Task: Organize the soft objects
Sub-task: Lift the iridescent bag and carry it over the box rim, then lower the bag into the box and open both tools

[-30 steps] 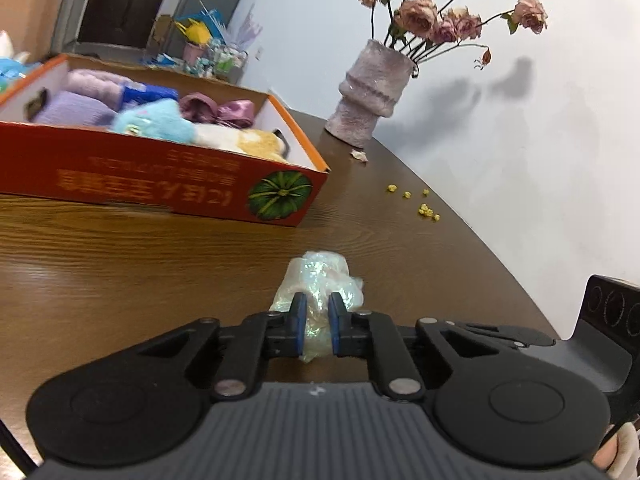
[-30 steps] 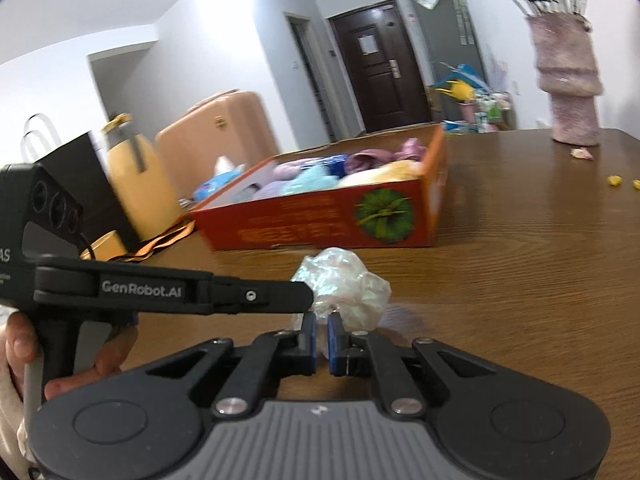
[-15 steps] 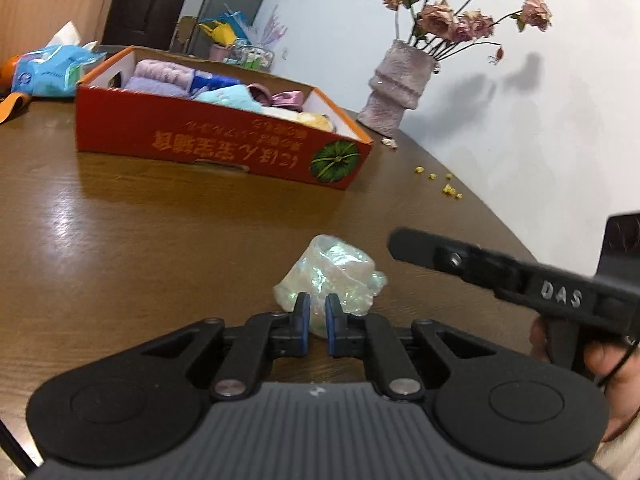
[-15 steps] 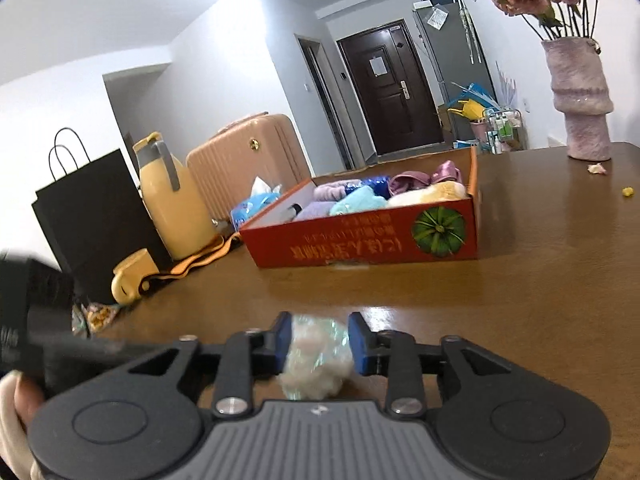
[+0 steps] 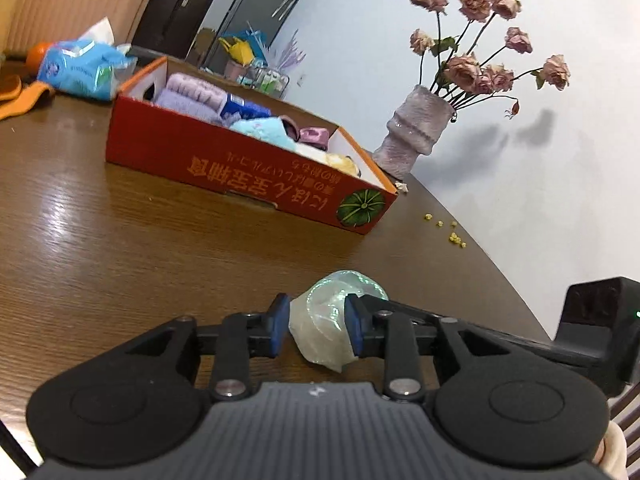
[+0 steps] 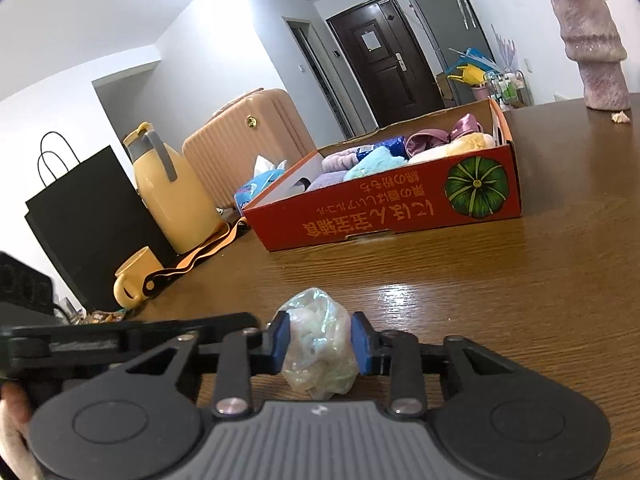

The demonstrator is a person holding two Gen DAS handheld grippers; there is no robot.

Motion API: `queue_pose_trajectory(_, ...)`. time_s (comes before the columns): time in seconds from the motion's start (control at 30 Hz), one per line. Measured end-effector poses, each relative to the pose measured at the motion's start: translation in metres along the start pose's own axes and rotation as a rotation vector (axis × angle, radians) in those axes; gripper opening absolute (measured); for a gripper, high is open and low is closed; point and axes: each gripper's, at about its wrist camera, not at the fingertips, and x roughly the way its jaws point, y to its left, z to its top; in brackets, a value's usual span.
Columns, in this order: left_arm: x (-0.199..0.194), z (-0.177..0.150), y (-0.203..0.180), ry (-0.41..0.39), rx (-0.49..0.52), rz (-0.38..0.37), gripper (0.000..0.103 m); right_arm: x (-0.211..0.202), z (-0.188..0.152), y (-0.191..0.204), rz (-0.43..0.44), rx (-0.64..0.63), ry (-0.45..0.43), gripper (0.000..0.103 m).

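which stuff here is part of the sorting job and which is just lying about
Part of the job:
crinkly plastic bundle between both grippers
left gripper
right gripper
orange box holding soft items

Just lying about:
vase of dried roses
yellow jug
yellow mug
black bag
tissue pack

Desk [image 6: 540, 280]: brown wood grain, glossy, with a curved edge; ceiling light reflects off its surface. Walls [image 5: 540, 184]: plain white, carrying soft shadows of dried roses [image 5: 480, 68] standing in a textured mauve vase [image 5: 416, 136] at the desk's rim. Small yellow crumbs [image 5: 452, 232] lie scattered near that edge. A dark brown entry door [image 6: 380, 64] closes the far hallway, beside a grey cabinet [image 6: 448, 12]. A ribbed pink suitcase [image 6: 244, 140] stands behind the desk. On the desk's far side: black paper bag [image 6: 88, 216], yellow thermos jug [image 6: 172, 192], yellow mug [image 6: 132, 280], blue tissue pack [image 5: 80, 68].
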Motion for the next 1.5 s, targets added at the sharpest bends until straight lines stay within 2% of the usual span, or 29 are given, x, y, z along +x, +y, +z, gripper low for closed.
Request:
queue_pose_trajectory(0.1, 0.008, -0.003, 0.005, 0.011, -0.032, -0.042, 0.029, -0.001, -0.001, -0.002, -0.009, 0.011, 0.002, 0.025)
queue_pose_trajectory(0.2, 0.01, -0.004, 0.007, 0.017, -0.036, -0.077, 0.02, -0.001, -0.003, -0.006, 0.001, 0.039, 0.005, 0.023)
queue_pose_trajectory(0.43, 0.008, -0.004, 0.004, 0.002, -0.016, -0.076, 0.016, 0.0, -0.003, -0.005, 0.007, 0.045, 0.001, 0.021)
queue_pose_trajectory(0.5, 0.005, 0.0, 0.002, -0.001, -0.017, -0.09, 0.015, -0.002, 0.001, -0.002, 0.016, 0.043, -0.01, 0.016)
queue_pose_trajectory(0.57, 0.001, 0.009, 0.0, -0.013, -0.019, -0.119, 0.015, -0.007, 0.009, 0.003, 0.021, 0.028, -0.036, 0.016)
queue_pose_trajectory(0.77, 0.015, 0.072, -0.016, -0.054, 0.042, -0.182, 0.015, -0.013, 0.061, 0.003, 0.024, -0.028, -0.127, 0.014)
queue_pose_trajectory(1.0, 0.08, 0.176, -0.04, -0.127, 0.147, -0.202, 0.015, 0.01, 0.161, -0.019, -0.048, -0.131, -0.232, 0.012)
queue_pose_trajectory(1.17, 0.161, 0.218, -0.023, -0.062, 0.069, -0.159, 0.015, 0.064, 0.212, -0.06, -0.14, -0.121, -0.191, 0.012)
queue_pose_trajectory(1.27, 0.209, 0.22, -0.009, 0.004, 0.046, -0.108, 0.015, 0.103, 0.22, -0.086, -0.226, -0.099, -0.124, 0.012)
queue_pose_trajectory(1.33, 0.236, 0.217, -0.005, 0.035, 0.048, -0.049, 0.016, 0.129, 0.218, -0.103, -0.279, -0.1, -0.068, 0.012)
queue_pose_trajectory(1.4, 0.254, 0.215, -0.005, 0.088, 0.071, 0.033, 0.016, 0.15, 0.215, -0.114, -0.311, -0.103, -0.003, 0.012)
queue_pose_trajectory(1.47, 0.254, 0.216, -0.008, 0.114, 0.085, 0.039, 0.018, 0.165, 0.21, -0.118, -0.345, -0.131, 0.038, 0.008)
queue_pose_trajectory(1.5, 0.251, 0.215, -0.01, 0.1, 0.111, 0.054, 0.026, 0.167, 0.209, -0.114, -0.353, -0.155, 0.039, 0.017)
